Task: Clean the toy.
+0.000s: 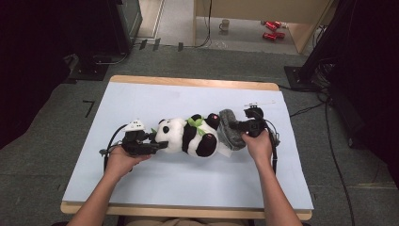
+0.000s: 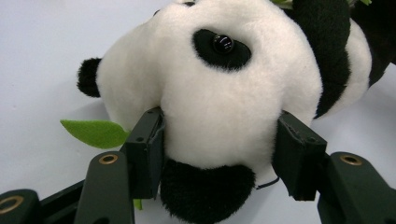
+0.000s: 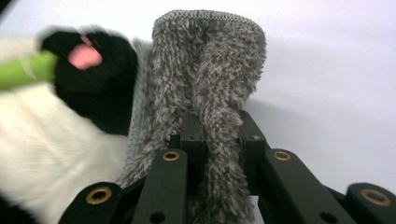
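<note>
In the middle of the pale blue table the plush panda lies on its side, head toward my left. My left gripper has its jaws set wide around the panda's head, pads pressing into the white fur on either side of the muzzle. Just beside the panda's black paw, my right gripper is pinched nearly closed on the edge of a fuzzy grey cloth, which touches the panda's lower body.
</note>
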Tool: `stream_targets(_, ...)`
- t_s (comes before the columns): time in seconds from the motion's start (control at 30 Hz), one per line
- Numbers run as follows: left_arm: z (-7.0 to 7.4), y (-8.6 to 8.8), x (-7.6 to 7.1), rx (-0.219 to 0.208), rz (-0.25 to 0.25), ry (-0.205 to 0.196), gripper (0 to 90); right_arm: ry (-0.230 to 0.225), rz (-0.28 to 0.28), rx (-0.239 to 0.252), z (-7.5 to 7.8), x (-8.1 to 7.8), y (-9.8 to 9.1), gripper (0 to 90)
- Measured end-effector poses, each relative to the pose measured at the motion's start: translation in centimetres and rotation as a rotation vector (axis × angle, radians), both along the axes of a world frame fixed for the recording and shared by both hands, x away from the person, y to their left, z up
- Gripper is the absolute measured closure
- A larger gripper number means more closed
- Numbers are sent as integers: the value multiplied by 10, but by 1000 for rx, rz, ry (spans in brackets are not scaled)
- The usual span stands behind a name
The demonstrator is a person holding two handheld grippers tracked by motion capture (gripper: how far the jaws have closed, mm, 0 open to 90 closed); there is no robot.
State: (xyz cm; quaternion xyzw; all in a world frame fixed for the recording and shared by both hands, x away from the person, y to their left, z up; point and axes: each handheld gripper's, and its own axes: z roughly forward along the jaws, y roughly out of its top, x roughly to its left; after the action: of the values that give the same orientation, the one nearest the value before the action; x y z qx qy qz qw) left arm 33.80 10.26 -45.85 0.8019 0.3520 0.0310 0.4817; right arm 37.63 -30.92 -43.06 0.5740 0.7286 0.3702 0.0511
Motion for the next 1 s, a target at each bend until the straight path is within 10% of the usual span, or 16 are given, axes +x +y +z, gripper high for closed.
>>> stream_targets(0.47, -1, -1, -2, -5, 18, -11, 410, -184, 99, 126, 56, -15, 18, 774)
stream_targets(1.0, -2, -2, -5, 3, 22, -25, 409, -112, 329, 79, 20, -6, 71, 769)
